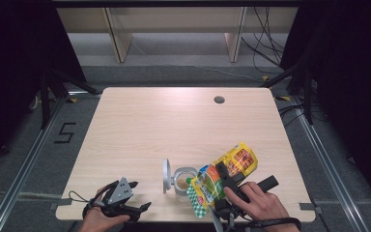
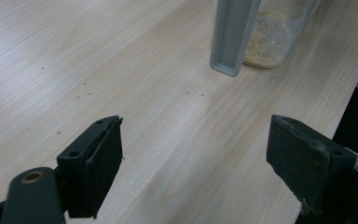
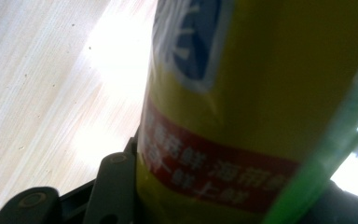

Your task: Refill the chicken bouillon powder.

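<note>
My right claw (image 1: pixel 221 180) pinches the yellow-green plastic snack bag (image 1: pixel 222 176), tilted just right of the open clear jar (image 1: pixel 183 180) with grey flip lid (image 1: pixel 166 176); pour step, I judge. Left claw (image 1: pixel 137 195), spread and empty, rests left of jar. Next: tip the mouth over the jar opening.

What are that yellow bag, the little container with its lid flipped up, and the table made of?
The yellow bag, shut in the right claw, looks like glossy printed plastic film: it shines and creases. The container seems clear plastic, since crumbly contents show through its wall; its raised lid looks matte grey plastic. The table appears to be pale wood or wood-look laminate, with visible grain.
</note>
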Motion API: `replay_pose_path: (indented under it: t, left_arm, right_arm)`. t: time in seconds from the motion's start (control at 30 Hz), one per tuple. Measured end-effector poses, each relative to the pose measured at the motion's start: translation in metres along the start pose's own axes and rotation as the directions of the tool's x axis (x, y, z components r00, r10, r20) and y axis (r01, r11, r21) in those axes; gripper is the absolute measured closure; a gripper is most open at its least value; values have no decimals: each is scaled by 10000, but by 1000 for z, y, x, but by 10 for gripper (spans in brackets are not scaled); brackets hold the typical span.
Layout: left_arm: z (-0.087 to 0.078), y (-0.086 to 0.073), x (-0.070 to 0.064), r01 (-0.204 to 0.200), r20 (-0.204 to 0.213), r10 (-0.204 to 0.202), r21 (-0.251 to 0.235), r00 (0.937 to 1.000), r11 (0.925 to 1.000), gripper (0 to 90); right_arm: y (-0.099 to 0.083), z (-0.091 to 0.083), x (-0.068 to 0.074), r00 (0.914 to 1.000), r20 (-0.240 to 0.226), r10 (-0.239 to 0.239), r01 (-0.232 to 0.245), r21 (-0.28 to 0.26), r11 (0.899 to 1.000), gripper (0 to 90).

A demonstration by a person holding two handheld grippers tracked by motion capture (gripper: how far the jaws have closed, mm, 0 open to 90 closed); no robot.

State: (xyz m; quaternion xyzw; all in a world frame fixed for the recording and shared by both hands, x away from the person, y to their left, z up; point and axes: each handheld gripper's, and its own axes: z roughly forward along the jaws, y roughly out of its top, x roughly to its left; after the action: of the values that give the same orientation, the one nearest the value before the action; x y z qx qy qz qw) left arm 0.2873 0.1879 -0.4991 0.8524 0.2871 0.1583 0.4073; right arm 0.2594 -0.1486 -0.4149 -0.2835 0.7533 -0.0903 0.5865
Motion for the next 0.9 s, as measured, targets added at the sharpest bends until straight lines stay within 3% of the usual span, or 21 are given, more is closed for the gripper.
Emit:
replay_pose_path:
  t: [0.2, 0.23, 0.27, 0.37, 0.47, 0.57, 0.6, 0.63, 0.7, 0.73, 0.77, 0.8, 0.9]
  left_arm:
    - [-1, 0, 0, -1, -49, 1, -39, 10000, 10000, 179]
    - [0, 0, 0, -14, -88, 14, -29, 10000, 10000, 179]
    - [-1, 0, -1, 26, 26, -25, -47, 10000, 10000, 179]
    - [0, 0, 0, 34, 20, -34, -10, 10000, 10000, 178]
    - [0, 0, 0, 44, -16, -44, 31, 10000, 10000, 178]
    - [0, 0, 0, 23, 16, -23, -4, 10000, 10000, 178]
    - [0, 0, 0, 37, 34, -37, -12, 10000, 10000, 178]
    - [0, 0, 0, 43, 33, -43, -2, 10000, 10000, 178]
    - [0, 0, -1, 115, 81, -114, -74, 9999, 9999, 178]
    - [0, 0, 0, 58, -4, -58, -19, 10000, 10000, 178]
    - [0, 0, -1, 148, 54, -148, -87, 9999, 9999, 178]
    - [0, 0, 0, 107, 17, -107, -47, 9999, 9999, 178]
    - [0, 0, -1, 101, 77, -100, -48, 9999, 9999, 178]
  right_arm:
    - [1, 0, -1, 9998, -25, -195, 195, 13, 9998, 569]
    - [2, -1, 1, 9999, -87, 116, -115, 121, 9999, 569]
    - [0, 0, -1, 9997, -1, -240, 240, 0, 9997, 569]
    - [-1, 0, -1, 9998, -37, -203, 204, 65, 9998, 569]
    - [-1, -1, 2, 9996, -81, 253, -252, 113, 9996, 569]
    - [-1, -1, 1, 9998, -137, 157, -155, 138, 9998, 570]
    - [-2, 0, -1, 9998, -58, -167, 167, 19, 9999, 570]
    - [-1, -1, 2, 9997, -80, 251, -250, 126, 9996, 570]
    - [-1, -1, 1, 9999, -94, 140, -139, 147, 9998, 570]
    - [-1, -2, 3, 9993, -102, 360, -358, 192, 9992, 570]
    - [-2, -1, 0, 10000, -23, 12, -12, 15, 10000, 570]
    - [-1, -2, 2, 9997, -71, 244, -243, 139, 9996, 570]
    - [-2, 0, 0, 10000, -31, 28, -28, -6, 10000, 570]
